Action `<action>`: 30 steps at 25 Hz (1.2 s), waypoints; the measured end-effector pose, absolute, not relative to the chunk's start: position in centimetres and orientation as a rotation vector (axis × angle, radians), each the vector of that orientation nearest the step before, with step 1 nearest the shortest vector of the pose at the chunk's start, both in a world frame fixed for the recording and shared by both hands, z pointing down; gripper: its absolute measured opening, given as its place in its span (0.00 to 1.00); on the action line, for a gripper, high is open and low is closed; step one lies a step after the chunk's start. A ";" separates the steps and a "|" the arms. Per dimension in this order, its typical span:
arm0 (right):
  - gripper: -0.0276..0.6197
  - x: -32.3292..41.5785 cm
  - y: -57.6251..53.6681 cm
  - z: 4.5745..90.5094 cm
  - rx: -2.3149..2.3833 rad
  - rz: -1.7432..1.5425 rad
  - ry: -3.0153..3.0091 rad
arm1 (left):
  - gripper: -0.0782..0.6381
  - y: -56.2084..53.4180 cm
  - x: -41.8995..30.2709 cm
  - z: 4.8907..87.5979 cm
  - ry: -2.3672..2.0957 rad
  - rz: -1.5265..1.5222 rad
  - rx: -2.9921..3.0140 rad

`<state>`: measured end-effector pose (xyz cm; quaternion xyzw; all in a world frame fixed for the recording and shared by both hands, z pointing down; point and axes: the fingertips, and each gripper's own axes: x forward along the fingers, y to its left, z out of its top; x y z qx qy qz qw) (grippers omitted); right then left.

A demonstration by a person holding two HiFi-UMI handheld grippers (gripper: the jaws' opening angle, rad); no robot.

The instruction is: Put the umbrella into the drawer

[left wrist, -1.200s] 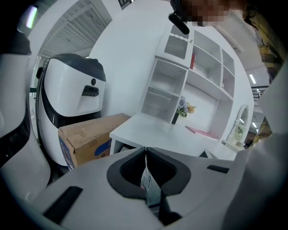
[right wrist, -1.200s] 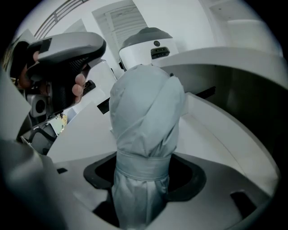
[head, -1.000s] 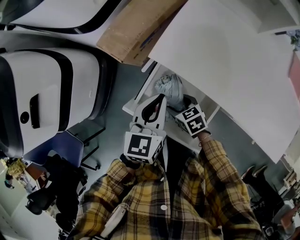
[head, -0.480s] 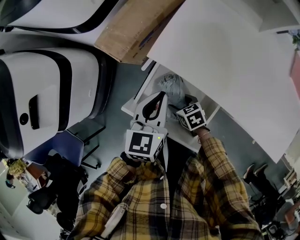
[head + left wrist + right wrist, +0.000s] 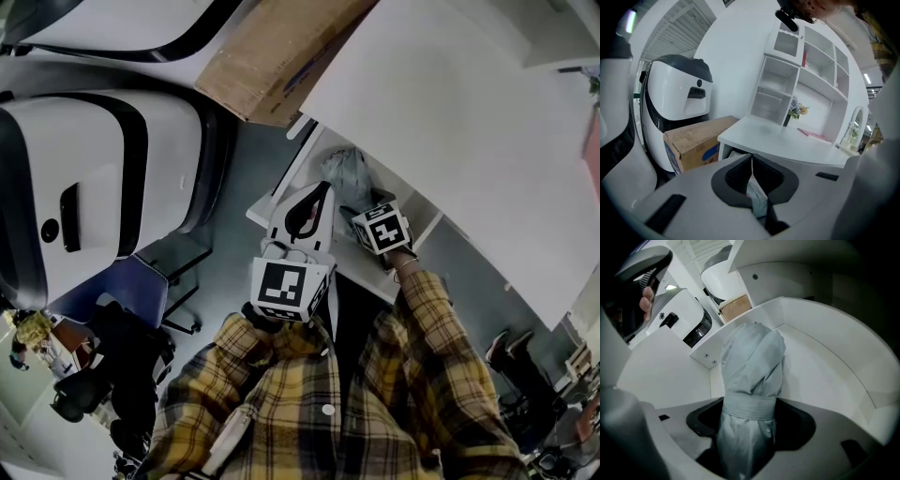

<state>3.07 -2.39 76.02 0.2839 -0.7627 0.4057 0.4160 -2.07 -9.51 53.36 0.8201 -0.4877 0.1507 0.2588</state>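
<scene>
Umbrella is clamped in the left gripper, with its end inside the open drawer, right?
No, wrong gripper. The right gripper view shows the right gripper shut on the umbrella, with its end inside the open drawer. The left gripper has its jaws together and does not hold it.

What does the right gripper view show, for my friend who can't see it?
The right tool is shut on a folded grey umbrella, pointing it into an open white drawer. Beyond the drawer stand a white machine and a cardboard box.
</scene>
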 end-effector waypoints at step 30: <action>0.54 2.9 -3.5 71.0 0.770 0.915 -1.954 | 0.15 -9.3 -2.0 50.9 -1.348 0.347 2.257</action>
